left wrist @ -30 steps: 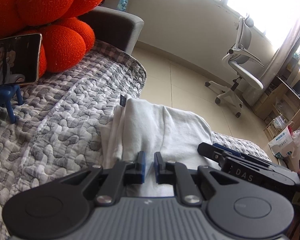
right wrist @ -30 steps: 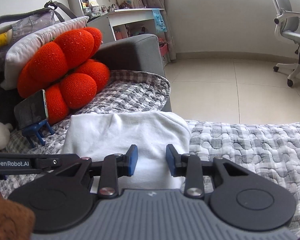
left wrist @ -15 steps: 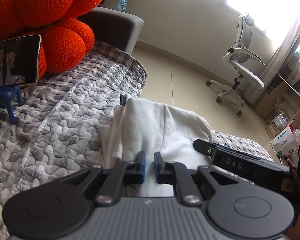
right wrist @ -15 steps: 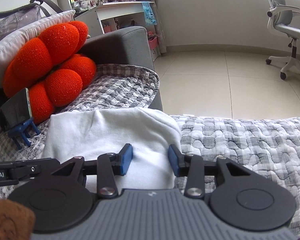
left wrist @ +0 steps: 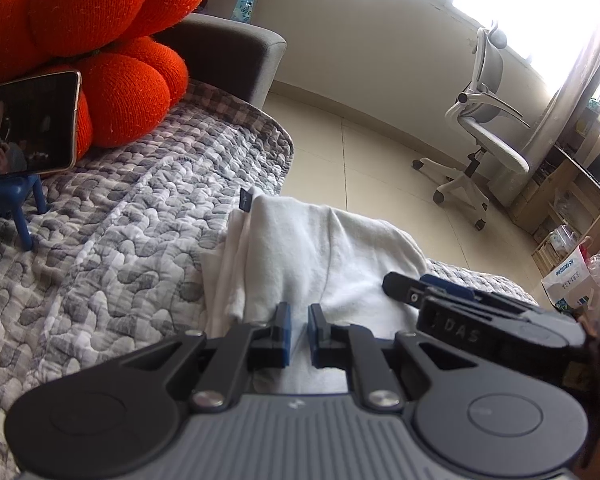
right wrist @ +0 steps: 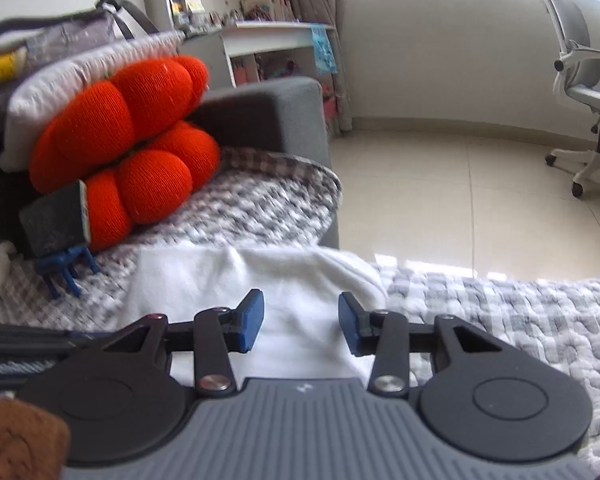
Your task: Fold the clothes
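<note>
A folded white garment (left wrist: 320,256) lies on the grey quilted bed cover (left wrist: 100,248); it also shows in the right wrist view (right wrist: 260,276). My left gripper (left wrist: 299,334) hovers over its near edge, jaws almost closed with a narrow gap and nothing between them. My right gripper (right wrist: 300,322) is open and empty above the garment's near right part. It also shows in the left wrist view (left wrist: 416,286), beside the left one.
Orange pumpkin cushions (left wrist: 112,40) and a phone on a blue stand (left wrist: 24,128) sit at the left. A grey sofa arm (right wrist: 260,116) is behind. An office chair (left wrist: 480,128) stands on the tiled floor beyond the bed edge.
My right gripper has opened wider and lifted back slightly from the garment. My left gripper stays almost closed in about the same place.
</note>
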Tool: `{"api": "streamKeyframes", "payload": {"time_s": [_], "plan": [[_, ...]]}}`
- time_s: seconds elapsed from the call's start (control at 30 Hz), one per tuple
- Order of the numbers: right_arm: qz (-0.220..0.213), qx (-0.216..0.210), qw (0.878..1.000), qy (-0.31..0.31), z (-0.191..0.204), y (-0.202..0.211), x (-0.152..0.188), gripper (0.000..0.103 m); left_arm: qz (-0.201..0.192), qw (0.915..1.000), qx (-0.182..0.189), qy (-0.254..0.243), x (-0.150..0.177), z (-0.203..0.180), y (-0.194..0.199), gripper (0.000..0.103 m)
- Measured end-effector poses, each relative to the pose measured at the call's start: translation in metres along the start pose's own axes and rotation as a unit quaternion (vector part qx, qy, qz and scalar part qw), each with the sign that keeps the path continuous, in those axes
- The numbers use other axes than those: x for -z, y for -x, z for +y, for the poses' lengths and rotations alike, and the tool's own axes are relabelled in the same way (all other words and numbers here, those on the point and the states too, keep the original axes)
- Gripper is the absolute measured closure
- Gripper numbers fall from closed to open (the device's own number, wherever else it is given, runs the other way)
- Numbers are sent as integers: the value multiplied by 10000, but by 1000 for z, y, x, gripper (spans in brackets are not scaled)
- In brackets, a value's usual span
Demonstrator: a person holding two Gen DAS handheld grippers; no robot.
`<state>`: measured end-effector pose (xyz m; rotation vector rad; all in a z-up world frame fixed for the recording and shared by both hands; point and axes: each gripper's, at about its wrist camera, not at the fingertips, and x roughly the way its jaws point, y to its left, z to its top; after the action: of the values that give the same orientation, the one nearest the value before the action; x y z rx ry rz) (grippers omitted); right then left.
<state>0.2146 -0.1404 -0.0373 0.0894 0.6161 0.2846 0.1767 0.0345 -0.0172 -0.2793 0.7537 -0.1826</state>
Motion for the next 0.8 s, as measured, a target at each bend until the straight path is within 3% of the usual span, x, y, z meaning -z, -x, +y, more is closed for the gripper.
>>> {"api": "streamKeyframes", "payload": {"time_s": [0.13, 0.33, 0.43, 0.6, 0.7, 0.8], "plan": [[56, 7, 9995, -306, -13, -5, 6, 46, 3, 10000, -31, -60, 0, -2, 0, 92], [36, -2, 9994, -348, -11, 6, 2, 46, 27, 9997, 9, 246, -5, 4, 6, 92], [5, -150, 9978, -639, -17, 17, -4, 46, -141, 9997, -189, 21, -6, 2, 13, 92], [-18, -445, 9931, -1085, -27, 28, -8, 47, -29, 9998, -83, 182, -5, 9, 8, 92], [322, -280, 9949, -919, -21, 16, 2, 47, -18, 9998, -96, 152, -4, 9, 7, 92], [351, -219, 9938, -1032, -21, 14, 9, 46, -6, 9998, -102, 140, -4, 9, 7, 92]]}}
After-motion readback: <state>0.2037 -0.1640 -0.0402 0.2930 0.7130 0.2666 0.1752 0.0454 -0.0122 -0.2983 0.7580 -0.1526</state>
